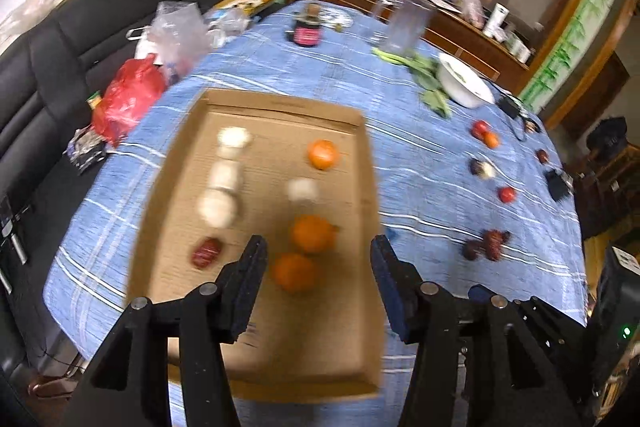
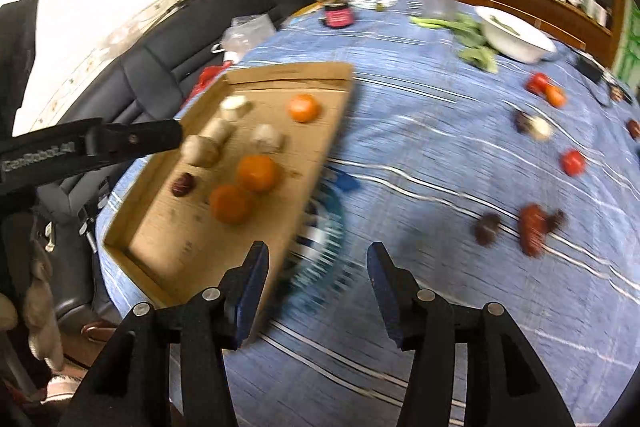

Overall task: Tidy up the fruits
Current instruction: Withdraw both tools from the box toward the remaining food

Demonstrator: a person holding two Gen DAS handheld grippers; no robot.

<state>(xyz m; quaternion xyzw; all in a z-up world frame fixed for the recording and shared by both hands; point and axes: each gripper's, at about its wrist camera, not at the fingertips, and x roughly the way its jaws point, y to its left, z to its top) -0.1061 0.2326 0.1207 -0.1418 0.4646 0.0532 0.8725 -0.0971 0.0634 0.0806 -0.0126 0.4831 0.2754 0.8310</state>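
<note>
A shallow cardboard tray (image 1: 352,187) (image 2: 320,131) lies on the blue striped tablecloth. It holds three oranges (image 1: 312,233) (image 2: 258,173), several pale round fruits (image 1: 220,207) (image 2: 202,149) and one dark red fruit (image 1: 206,253) (image 2: 183,184). My left gripper (image 1: 318,259) is open and empty above the tray's near end. My right gripper (image 2: 316,267) is open and empty over the cloth just right of the tray. Loose red, orange and dark fruits (image 1: 490,245) (image 2: 534,227) lie scattered on the cloth to the right.
A white bowl (image 1: 464,83) (image 2: 516,39) with green vegetables beside it stands at the far right. A clear jar (image 1: 408,23) and a dark jar (image 1: 308,29) stand at the back. Plastic bags (image 1: 128,95) lie on the black sofa left of the table.
</note>
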